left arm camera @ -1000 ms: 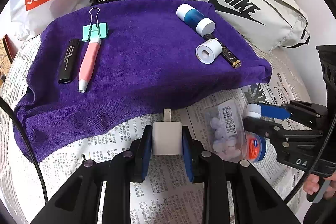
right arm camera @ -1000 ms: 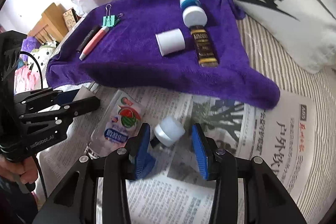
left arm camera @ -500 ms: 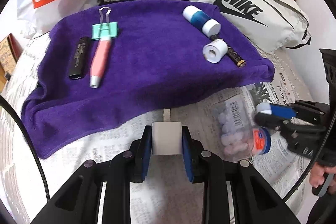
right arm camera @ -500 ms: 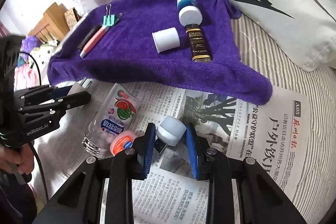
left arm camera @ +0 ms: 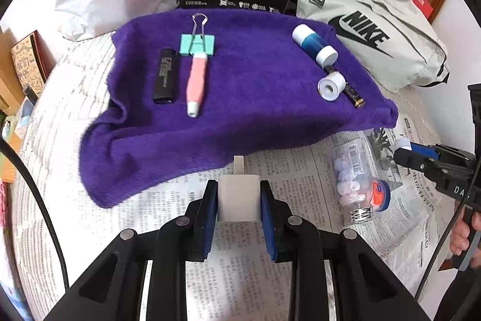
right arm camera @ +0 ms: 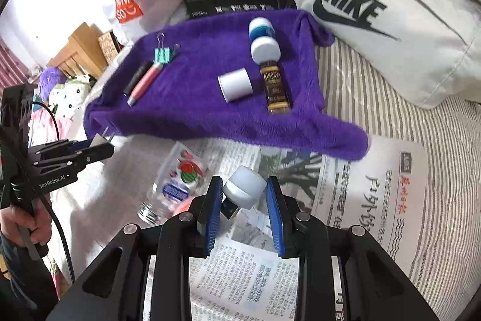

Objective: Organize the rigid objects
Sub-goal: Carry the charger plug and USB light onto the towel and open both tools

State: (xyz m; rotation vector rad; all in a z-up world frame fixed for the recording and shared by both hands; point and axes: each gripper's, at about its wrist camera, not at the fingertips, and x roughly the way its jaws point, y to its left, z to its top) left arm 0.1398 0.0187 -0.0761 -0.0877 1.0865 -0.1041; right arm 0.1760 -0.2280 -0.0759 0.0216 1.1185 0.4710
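Now both grippers carry loads. Left gripper (left arm camera: 239,202) clamped on white plug block (left arm camera: 238,197), prongs pointing ahead at purple towel (left arm camera: 255,116) just beyond. Right gripper (right arm camera: 244,200) pinches white-capped USB piece (right arm camera: 245,190), tilted; towel ahead too.

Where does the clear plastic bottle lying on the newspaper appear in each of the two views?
Left wrist: the clear plastic bottle lies lower right, on the newspaper, between both grippers.
Right wrist: the bottle lies lower centre-left, just left of the right gripper.
Shared landmark: the purple towel, just beyond the bottle.
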